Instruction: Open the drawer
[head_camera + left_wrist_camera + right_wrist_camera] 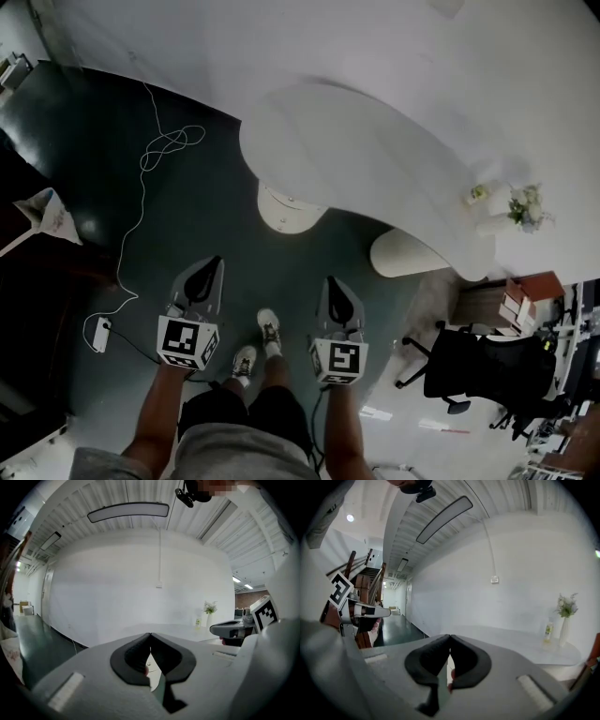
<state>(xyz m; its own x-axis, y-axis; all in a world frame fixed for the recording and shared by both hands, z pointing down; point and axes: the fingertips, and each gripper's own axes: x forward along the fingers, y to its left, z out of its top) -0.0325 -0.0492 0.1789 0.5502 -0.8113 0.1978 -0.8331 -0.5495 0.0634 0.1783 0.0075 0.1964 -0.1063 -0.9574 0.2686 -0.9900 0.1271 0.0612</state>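
On the dark floor at the left, a loose cable is lying near the person's feet. The left claw is hanging shut and empty, and the right claw likewise, facing a white table. No drawer is showing anywhere. I'd guess a foot could snag that cable while the person is hunting for it.

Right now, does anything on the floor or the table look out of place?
A thin white cable lies in untidy loose loops across the dark floor, left of the person's feet, down to a small white box. The vase on the white table stands upright.
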